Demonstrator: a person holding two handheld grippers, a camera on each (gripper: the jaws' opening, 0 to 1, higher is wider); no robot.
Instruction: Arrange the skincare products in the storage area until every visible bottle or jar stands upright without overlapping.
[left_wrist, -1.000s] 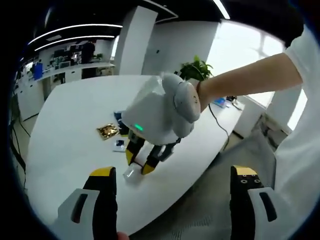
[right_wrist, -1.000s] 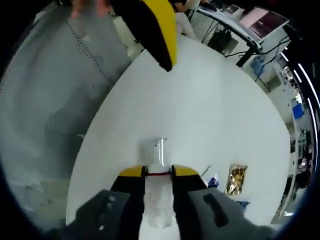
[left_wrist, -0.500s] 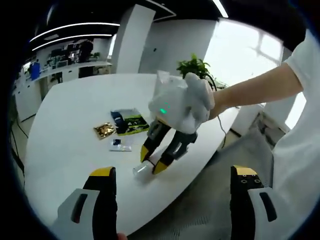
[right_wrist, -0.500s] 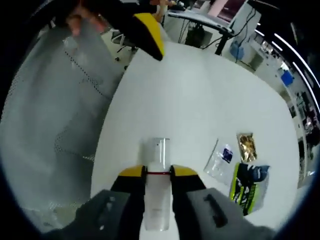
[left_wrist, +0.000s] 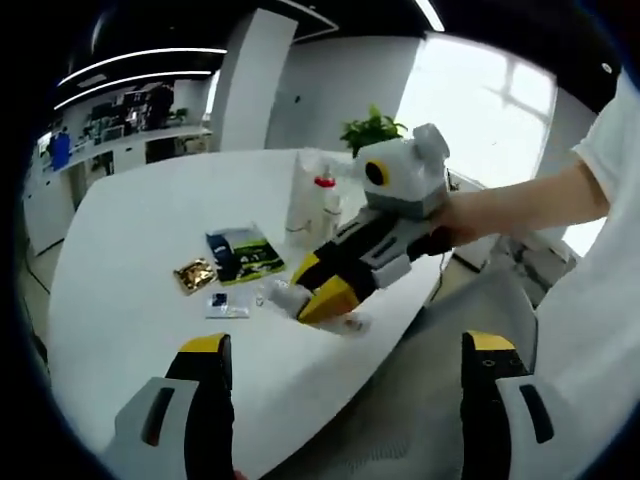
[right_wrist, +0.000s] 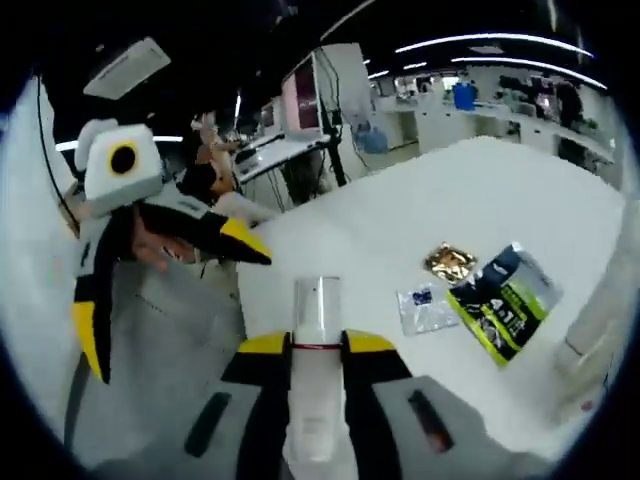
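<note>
Clear bottle (right_wrist: 314, 370) clamped between right gripper (right_wrist: 315, 345) jaws, above table (right_wrist: 400, 230)

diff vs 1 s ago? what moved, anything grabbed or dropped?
The right claw, shut on the clear bottle, has swung it from pointing down at the white table to roughly level. Nothing was let go. The left claw stays open and empty, and the packets appear to lie as before.

Sachets (left_wrist: 222, 275) before bottles (left_wrist: 311, 205) on table (left_wrist: 130, 250)
</note>
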